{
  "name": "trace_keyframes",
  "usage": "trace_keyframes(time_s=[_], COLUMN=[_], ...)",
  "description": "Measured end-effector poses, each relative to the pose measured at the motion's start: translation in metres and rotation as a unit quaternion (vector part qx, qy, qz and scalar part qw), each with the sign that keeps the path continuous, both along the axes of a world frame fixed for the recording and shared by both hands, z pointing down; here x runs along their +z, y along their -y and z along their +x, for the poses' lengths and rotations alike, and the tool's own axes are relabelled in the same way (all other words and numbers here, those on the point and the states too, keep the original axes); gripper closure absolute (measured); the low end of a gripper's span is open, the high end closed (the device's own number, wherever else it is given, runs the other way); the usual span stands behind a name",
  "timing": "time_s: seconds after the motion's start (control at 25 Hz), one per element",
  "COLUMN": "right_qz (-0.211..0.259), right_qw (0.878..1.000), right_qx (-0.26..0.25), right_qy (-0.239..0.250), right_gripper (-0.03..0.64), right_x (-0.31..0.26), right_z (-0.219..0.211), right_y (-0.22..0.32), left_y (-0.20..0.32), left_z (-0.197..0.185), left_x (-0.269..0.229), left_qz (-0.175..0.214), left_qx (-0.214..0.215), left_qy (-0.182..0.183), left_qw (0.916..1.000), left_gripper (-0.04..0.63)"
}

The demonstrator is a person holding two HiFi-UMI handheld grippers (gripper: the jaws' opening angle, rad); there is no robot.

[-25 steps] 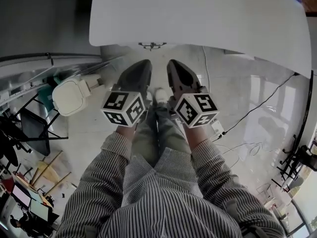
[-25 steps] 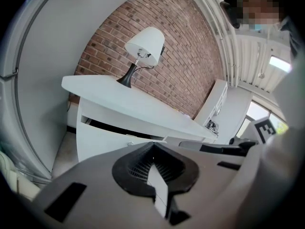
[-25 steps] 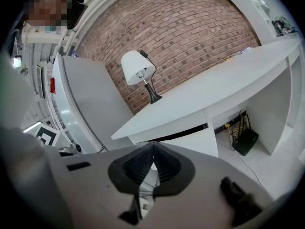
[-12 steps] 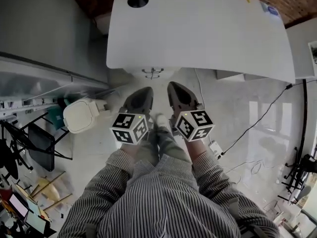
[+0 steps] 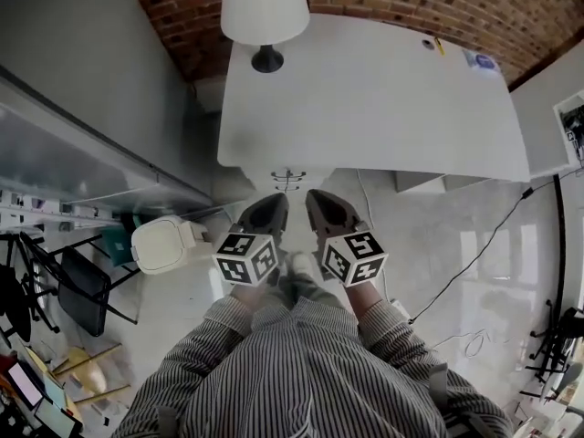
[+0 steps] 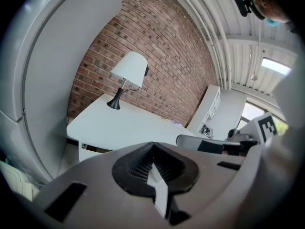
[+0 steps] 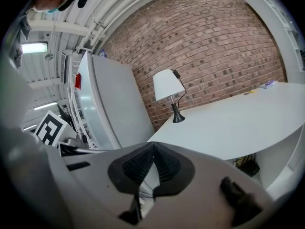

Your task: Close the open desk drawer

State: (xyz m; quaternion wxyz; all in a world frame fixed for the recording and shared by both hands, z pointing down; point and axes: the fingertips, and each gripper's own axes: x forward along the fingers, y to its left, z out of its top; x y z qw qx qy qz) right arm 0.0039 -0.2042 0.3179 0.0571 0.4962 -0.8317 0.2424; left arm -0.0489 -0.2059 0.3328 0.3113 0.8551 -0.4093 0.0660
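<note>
A white desk (image 5: 383, 99) stands against a brick wall. Under its near edge, a white drawer front with a dark handle (image 5: 287, 179) juts out slightly. My left gripper (image 5: 274, 201) and right gripper (image 5: 316, 195) are held side by side just short of that handle, tips pointing at it, both apart from it. In the left gripper view the left gripper (image 6: 152, 145) is shut with nothing in it, and the desk (image 6: 124, 128) lies ahead. The right gripper (image 7: 153, 148) is likewise shut and empty, with the desk (image 7: 238, 123) beyond it.
A white-shaded lamp (image 5: 265, 7) stands on the desk's far left corner. Small items (image 5: 479, 60) lie at its far right. A white lidded bin (image 5: 164, 243) and a black chair (image 5: 78, 286) are left of me. A cable (image 5: 484, 245) trails on the right floor.
The head view has swung up: the whole desk, the lamp and the brick wall have come into view. Both grippers stay shut and side by side, now smaller and lower in the picture.
</note>
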Motion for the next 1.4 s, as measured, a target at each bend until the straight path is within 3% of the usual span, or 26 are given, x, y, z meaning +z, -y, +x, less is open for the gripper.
trace_keyframes(time_s=[0.24, 1.0, 1.4], right_qz=[0.012, 0.037, 0.041], right_qw=[1.0, 0.998, 0.997], right_qx=[-0.018, -0.054, -0.06], right_qy=[0.0, -0.023, -0.032], right_gripper=[0.6, 0.6, 0.6], right_x=[-0.03, -0.067, -0.072], right_z=[-0.004, -0.008, -0.003], right_y=[-0.002, -0.01, -0.006], left_y=[-0.008, -0.005, -0.001], left_z=[0.011, 0.007, -0.006], left_x=[-0.029, -0.072, -0.074], left_qz=[0.028, 0.077, 0.062], left_qx=[0.037, 0.052, 0.038], left_qy=[0.003, 0.048, 0.041], left_qw=[0.9989, 0.9945, 0.9965], left_gripper=[0.583, 0.583, 0.583])
